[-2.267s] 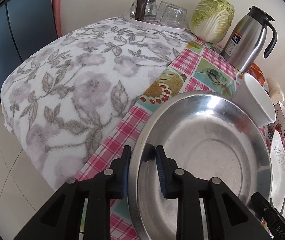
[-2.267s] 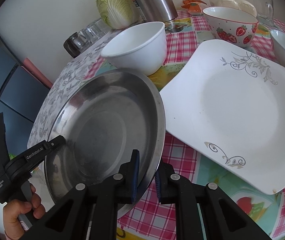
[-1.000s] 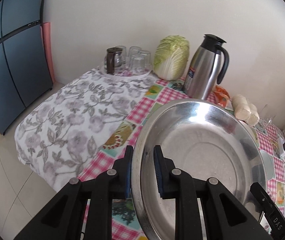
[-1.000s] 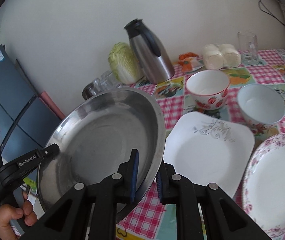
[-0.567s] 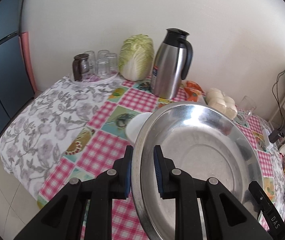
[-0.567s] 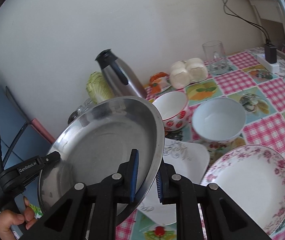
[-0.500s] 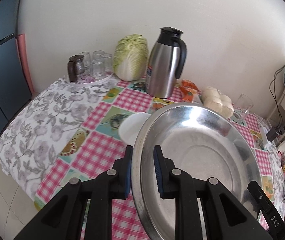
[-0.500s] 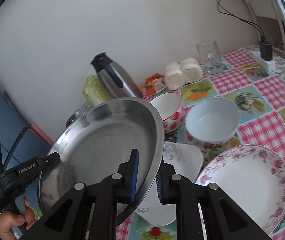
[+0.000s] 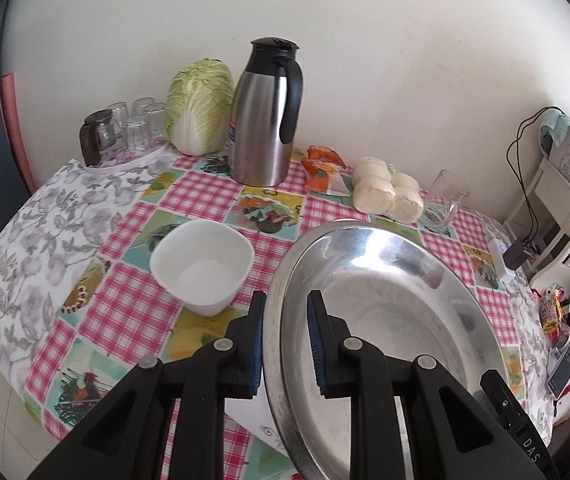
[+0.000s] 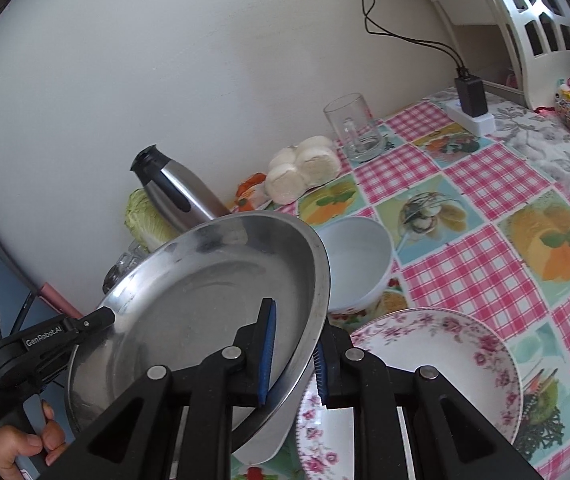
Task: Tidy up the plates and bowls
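Steel pan (image 9: 385, 320) now higher, both claws clamped on its rim, above floral plate (image 10: 437, 360), bowl (image 10: 359, 260).

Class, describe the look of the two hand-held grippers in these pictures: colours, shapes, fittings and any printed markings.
Both are matte black plastic. The left hand-held gripper and the right hand-held gripper have angular arms joined by round silver pivot bolts, and each finger ends in a ribbed blue pad. In the right wrist view the left unit's body reads "GenRobot.AI" in white, with a bare hand on its grip; no sleeve shows.
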`<state>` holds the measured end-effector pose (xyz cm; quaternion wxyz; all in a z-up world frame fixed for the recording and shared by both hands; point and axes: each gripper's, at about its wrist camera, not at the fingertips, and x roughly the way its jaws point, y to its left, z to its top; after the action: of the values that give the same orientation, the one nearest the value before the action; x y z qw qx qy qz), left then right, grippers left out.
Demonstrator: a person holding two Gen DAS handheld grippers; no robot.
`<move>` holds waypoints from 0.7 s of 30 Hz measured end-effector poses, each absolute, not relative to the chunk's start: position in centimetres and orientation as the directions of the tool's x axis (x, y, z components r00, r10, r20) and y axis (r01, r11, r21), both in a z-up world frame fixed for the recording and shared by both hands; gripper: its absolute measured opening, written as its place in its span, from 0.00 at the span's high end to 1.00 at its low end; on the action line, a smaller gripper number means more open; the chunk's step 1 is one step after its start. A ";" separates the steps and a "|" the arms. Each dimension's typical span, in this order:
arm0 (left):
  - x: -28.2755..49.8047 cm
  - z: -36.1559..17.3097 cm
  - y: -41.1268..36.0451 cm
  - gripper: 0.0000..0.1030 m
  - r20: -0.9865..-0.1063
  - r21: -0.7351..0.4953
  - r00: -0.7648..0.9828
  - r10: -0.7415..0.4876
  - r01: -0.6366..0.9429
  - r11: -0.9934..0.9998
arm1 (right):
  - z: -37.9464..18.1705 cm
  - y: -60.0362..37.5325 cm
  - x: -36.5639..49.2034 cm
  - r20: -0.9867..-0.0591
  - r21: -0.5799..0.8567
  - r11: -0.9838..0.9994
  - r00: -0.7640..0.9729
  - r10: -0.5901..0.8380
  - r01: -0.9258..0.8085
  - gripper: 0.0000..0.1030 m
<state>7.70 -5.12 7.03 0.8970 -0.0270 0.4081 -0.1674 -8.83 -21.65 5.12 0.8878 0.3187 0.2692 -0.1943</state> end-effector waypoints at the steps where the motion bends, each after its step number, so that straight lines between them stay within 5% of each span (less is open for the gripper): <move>1: 7.7 6.8 -5.4 0.80 -0.726 -0.189 0.606 -0.327 0.282 0.941 | 5.0 -21.9 -9.0 -0.606 0.459 0.718 0.776 -0.178 0.523 0.82; 21: 9.3 1.4 -4.5 0.80 -0.813 -0.226 0.492 -0.311 0.225 0.948 | 2.2 -21.6 -8.2 -0.696 0.378 0.735 0.696 -0.177 0.564 0.82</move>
<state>9.29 -4.53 1.39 0.8627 -0.0450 0.4793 -0.1551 -8.24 -21.58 2.15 0.8721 0.2961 0.3267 -0.2122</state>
